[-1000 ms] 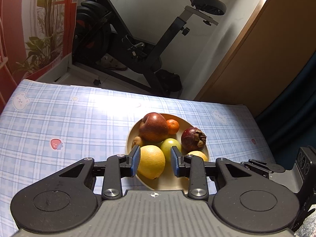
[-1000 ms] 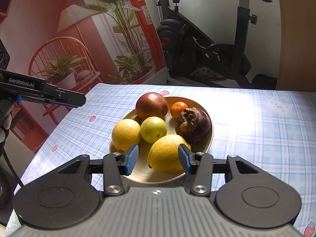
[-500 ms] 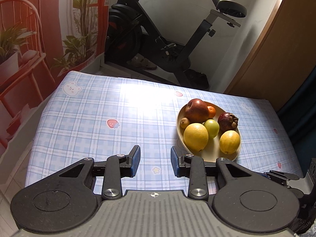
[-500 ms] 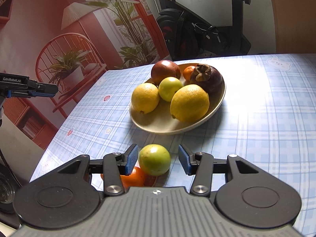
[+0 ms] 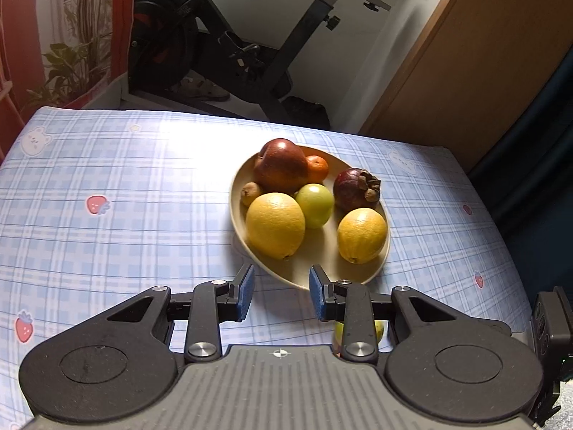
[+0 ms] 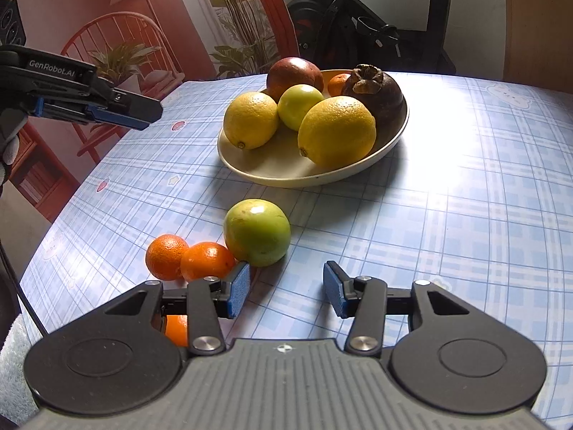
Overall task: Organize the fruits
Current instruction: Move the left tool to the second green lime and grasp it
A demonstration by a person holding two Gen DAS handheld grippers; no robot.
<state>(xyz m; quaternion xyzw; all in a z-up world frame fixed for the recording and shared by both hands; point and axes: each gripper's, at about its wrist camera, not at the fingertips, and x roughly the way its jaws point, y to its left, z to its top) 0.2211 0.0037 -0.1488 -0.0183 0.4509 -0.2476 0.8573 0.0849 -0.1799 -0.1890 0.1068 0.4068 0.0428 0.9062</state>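
Both grippers stood open and empty. Nearest the right gripper [image 6: 286, 288], a green fruit [image 6: 257, 232] and the tangerines [image 6: 186, 257] lay loose on the tabletop [image 6: 465, 215], just short of the plate [image 6: 286, 175]; sorting seemed only partly done. The plate held lemons [image 6: 336, 130] and darker fruit. Beyond it, the tabletop offered free room toward its far edge; the left gripper [image 5: 280, 292] hovered at the plate's near rim.

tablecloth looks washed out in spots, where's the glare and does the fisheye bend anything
Left wrist view: a bright glare patch washes out the tablecloth behind the plate; the table's far edge bows. Right wrist view: glare spreads to the right of the plate, which casts a dark shadow toward the camera; the plaid lines curve strongly at the edges, and the green fruit on the cloth shows a highlight.
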